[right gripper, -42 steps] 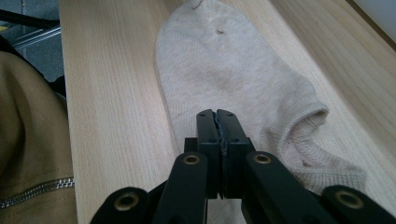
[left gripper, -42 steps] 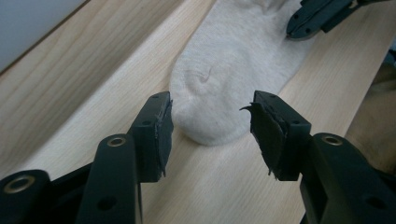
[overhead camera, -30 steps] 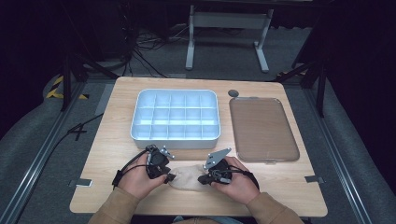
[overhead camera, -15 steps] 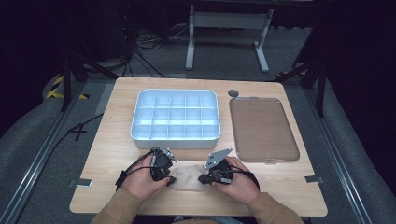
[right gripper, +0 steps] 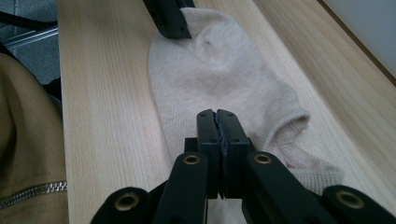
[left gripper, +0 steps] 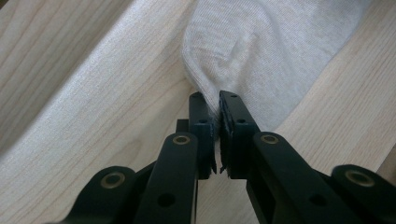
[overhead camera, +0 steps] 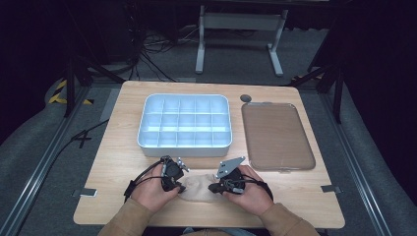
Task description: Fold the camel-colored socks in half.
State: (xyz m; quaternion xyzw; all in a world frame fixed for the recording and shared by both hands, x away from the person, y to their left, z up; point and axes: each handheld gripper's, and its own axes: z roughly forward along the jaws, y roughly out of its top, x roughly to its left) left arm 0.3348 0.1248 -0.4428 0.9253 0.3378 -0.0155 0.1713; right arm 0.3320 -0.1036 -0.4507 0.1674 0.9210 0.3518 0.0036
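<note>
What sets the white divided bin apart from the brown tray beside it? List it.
The white divided bin is pale and split by walls into a grid of compartments; the brown tray is dark, with one undivided floor. The bin's walls look deeper, the tray shallow. The bin lies wider than deep on the table; the tray runs lengthwise away from the person. Both are rounded rectangles and look empty.

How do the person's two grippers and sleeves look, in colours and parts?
Both the left gripper and the right gripper are black, with flat jaws and brass-coloured rivets. The right one carries a grey three-cornered plate. A black cable trails from the left one. The sleeves are tan.
</note>
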